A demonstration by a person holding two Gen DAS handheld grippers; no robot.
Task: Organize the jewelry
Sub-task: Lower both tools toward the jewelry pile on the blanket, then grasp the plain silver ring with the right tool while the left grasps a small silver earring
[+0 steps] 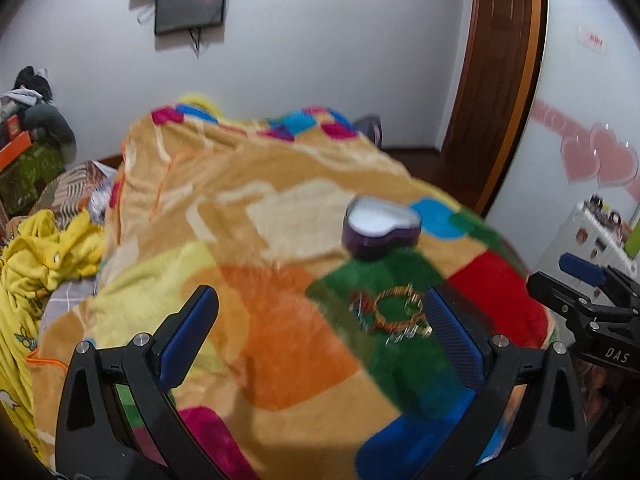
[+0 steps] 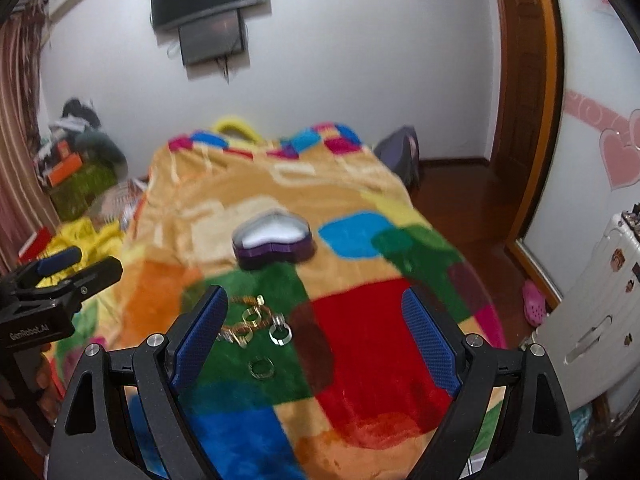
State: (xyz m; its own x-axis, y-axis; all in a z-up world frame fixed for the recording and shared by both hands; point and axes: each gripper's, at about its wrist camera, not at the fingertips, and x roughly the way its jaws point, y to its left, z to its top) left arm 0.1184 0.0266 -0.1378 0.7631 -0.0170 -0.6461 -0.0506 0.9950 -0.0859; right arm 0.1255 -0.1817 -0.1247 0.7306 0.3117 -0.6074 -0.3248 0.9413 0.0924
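Observation:
A purple heart-shaped box (image 1: 380, 232) with a white lining stands open on the patchwork blanket; it also shows in the right wrist view (image 2: 274, 242). A small pile of gold rings and a chain (image 1: 394, 314) lies on the green patch in front of it, also in the right wrist view (image 2: 256, 322), with one ring (image 2: 262, 368) apart. My left gripper (image 1: 320, 328) is open and empty, the pile close to its right finger. My right gripper (image 2: 314, 332) is open and empty, the pile by its left finger.
The blanket (image 2: 360, 340) covers a bed. Yellow clothes (image 1: 36, 260) and boxes lie at the left. A white drawer unit (image 2: 600, 300) stands at the right, a pink shoe (image 2: 534, 302) on the wooden floor, a door (image 2: 524, 80) beyond.

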